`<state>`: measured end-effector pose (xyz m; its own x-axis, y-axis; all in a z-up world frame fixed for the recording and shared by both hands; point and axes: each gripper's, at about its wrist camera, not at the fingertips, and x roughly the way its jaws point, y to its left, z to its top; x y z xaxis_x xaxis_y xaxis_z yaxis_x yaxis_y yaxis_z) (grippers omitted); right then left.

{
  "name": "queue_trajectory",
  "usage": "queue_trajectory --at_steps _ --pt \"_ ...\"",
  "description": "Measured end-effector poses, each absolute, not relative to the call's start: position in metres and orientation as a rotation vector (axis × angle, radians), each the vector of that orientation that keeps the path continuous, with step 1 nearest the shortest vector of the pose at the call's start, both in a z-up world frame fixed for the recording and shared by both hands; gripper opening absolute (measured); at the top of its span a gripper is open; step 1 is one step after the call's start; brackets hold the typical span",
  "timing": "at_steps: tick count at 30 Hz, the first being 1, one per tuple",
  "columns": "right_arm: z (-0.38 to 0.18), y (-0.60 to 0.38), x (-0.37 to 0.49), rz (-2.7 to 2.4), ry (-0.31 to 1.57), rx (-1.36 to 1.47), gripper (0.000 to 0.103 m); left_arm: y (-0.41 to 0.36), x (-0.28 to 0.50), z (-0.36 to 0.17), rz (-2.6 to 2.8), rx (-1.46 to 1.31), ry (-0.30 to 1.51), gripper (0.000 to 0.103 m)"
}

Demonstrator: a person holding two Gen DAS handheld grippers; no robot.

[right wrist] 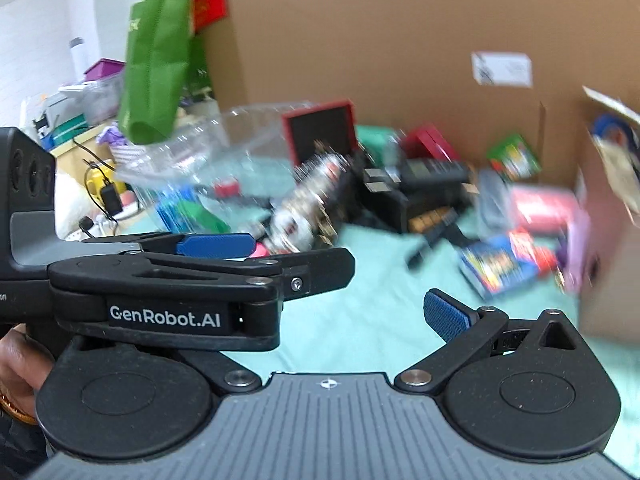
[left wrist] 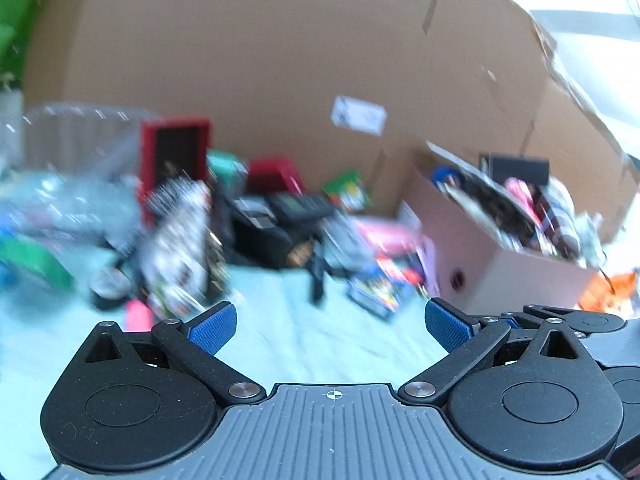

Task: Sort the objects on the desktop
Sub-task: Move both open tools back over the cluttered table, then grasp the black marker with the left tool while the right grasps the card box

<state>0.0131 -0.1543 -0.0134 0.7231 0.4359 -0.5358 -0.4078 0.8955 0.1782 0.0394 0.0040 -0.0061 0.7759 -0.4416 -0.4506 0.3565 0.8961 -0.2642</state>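
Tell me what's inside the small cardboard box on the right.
The small box is open and packed above its rim with blurred items: something blue, a pink item and a black panel. What lies lower down is hidden by its walls.

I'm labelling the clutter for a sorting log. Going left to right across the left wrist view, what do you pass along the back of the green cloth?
Clear plastic container → upright red-framed box → black calculator → small green packet → pink package → open cardboard box full of items. Motion blur hides finer detail.
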Motion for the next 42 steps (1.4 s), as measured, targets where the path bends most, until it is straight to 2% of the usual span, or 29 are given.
queue_trajectory --at_steps 8,14,16,20,22,23,29,30,32,34,35,36,37,42 --pt "-0.044 -0.2 0.039 0.268 0.659 0.176 0.102 -0.02 0.072 -0.017 -0.41 -0.075 0.537 0.102" --pt "-0.056 -0.204 0.057 0.207 0.65 0.15 0.102 -0.041 0.108 -0.024 -0.409 -0.014 0.557 0.094" --pt "-0.06 -0.204 0.067 0.189 0.644 0.135 0.1 -0.047 0.12 -0.029 -0.406 -0.009 0.579 0.086" --pt "-0.07 -0.204 0.089 0.159 0.652 0.139 0.096 -0.058 0.143 -0.038 -0.399 0.008 0.612 0.08" --pt "-0.075 -0.202 0.098 0.148 0.656 0.131 0.095 -0.06 0.155 -0.042 -0.4 0.013 0.624 0.068" --pt "-0.077 -0.201 0.102 0.145 0.656 0.126 0.095 -0.061 0.16 -0.043 -0.398 0.011 0.634 0.066" --pt "-0.08 -0.199 0.123 0.11 0.643 0.128 0.095 -0.054 0.189 -0.059 -0.352 -0.034 0.688 0.063" --pt "-0.081 -0.199 0.127 0.104 0.641 0.135 0.095 -0.052 0.19 -0.061 -0.35 -0.039 0.676 0.059" --pt "-0.082 -0.194 0.133 0.1 0.648 0.116 0.096 -0.051 0.191 -0.063 -0.35 -0.036 0.663 0.059" --pt "-0.082 -0.19 0.137 0.085 0.654 0.088 0.095 -0.052 0.192 -0.063 -0.349 -0.022 0.663 0.041" --pt "-0.081 -0.19 0.137 0.076 0.652 0.081 0.087 -0.052 0.193 -0.062 -0.354 -0.021 0.664 0.038" --pt "-0.081 -0.19 0.136 0.062 0.646 0.072 0.081 -0.051 0.194 -0.061 -0.366 -0.031 0.672 0.029" --pt "-0.08 -0.192 0.135 0.036 0.641 0.061 0.069 -0.05 0.193 -0.06 -0.377 -0.032 0.676 0.019" --pt "-0.075 -0.21 0.122 0.051 0.64 0.108 0.032 -0.054 0.181 -0.059 -0.399 0.004 0.677 0.013"
